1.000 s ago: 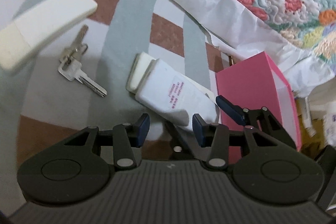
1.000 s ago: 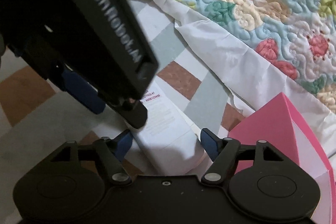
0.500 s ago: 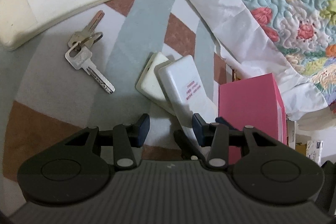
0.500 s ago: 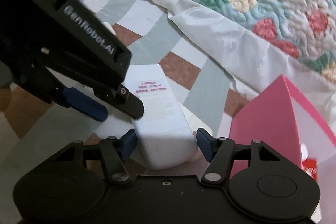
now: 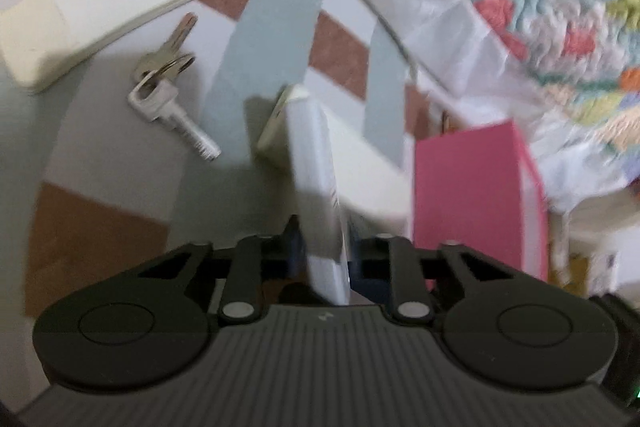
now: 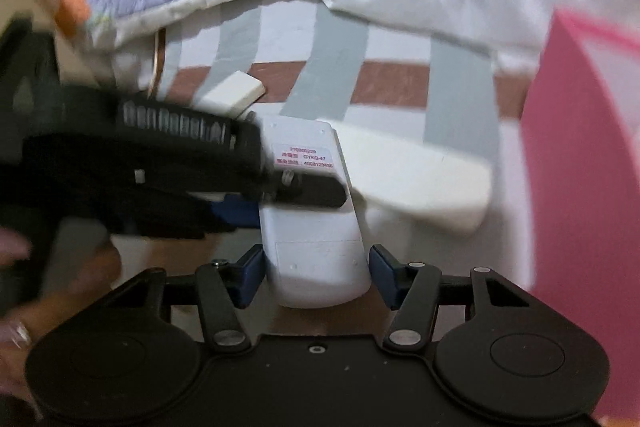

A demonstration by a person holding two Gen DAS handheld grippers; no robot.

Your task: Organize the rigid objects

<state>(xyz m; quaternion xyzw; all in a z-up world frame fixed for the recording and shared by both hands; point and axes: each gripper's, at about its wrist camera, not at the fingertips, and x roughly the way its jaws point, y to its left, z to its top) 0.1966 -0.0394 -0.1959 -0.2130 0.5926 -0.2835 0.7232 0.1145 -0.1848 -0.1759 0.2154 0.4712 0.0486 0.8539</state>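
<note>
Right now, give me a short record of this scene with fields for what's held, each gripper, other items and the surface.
held item: white plastic remote with a red-print label, turned on edge in the left wrist view
left gripper: fingers just closed, pressing both faces of the remote
right gripper: fingers narrowing either side of the remote's near end, small gaps remain
under it: cream remote
loose items: long cream remote, bunch of silver keys
container: pink box
surface: striped grey, white and brown cloth
</note>
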